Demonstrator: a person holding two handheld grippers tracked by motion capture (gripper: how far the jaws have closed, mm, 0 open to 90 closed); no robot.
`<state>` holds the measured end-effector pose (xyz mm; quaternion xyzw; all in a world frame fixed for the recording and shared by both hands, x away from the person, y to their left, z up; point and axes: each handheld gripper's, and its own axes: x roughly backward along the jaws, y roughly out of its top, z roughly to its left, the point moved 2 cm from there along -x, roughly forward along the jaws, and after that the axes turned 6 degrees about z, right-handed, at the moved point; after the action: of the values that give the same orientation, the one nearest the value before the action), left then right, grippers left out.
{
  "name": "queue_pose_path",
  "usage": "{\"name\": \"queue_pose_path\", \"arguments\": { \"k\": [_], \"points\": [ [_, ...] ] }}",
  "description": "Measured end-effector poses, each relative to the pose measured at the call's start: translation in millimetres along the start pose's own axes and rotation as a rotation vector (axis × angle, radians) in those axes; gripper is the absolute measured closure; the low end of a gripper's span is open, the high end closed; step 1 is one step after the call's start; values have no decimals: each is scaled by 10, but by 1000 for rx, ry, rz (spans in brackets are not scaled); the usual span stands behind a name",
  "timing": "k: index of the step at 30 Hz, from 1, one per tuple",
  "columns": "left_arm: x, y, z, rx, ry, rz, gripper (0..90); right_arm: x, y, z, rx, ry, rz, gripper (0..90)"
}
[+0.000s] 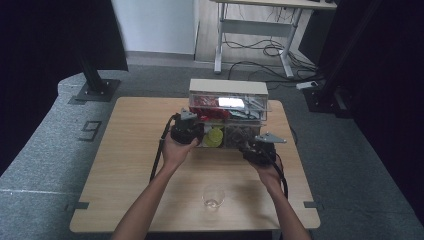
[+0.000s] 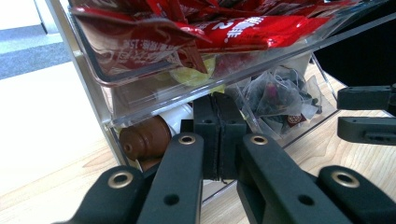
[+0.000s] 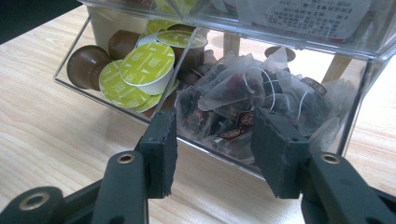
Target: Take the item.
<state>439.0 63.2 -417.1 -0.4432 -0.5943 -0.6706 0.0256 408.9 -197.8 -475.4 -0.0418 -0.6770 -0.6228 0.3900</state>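
Observation:
A clear two-level organizer (image 1: 227, 107) stands at the table's far middle. Its upper tray holds red sachets (image 2: 243, 28). Its lower bin is tilted out, with brown and lime coffee capsules (image 3: 144, 65) at the left and tea bags (image 3: 252, 93) at the right. My left gripper (image 2: 218, 135) (image 1: 187, 127) is at the bin's capsule end, pads pressed together on the bin's clear front wall (image 2: 154, 109). My right gripper (image 3: 212, 154) (image 1: 260, 147) stands open just in front of the tea-bag compartment, with nothing between its pads; the left gripper view shows its fingers (image 2: 366, 112) apart.
A small empty glass (image 1: 213, 196) stands near the table's front edge, between the person's forearms. The wooden table (image 1: 130, 150) is bare to the left and right of the organizer. Behind it are a desk frame and floor cables (image 1: 260, 50).

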Motion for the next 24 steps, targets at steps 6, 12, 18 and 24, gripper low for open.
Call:
{"name": "queue_pose_path", "arguments": {
  "k": [6, 12, 18, 24],
  "points": [
    [-1, 1, 1, -1, 0, 1, 887, -76, 14, -12, -5, -2, -2, 506],
    [-1, 0, 2, -2, 0, 1, 885, -141, 23, 7, -9, -11, -2, 505],
    [-1, -1, 3, -3, -1, 1, 885, -198, 27, 9, -14, -13, 4, 501],
    [-4, -3, 4, -3, -4, 0, 885, -252, 29, 7, -23, -22, 6, 497]
  ]
}}
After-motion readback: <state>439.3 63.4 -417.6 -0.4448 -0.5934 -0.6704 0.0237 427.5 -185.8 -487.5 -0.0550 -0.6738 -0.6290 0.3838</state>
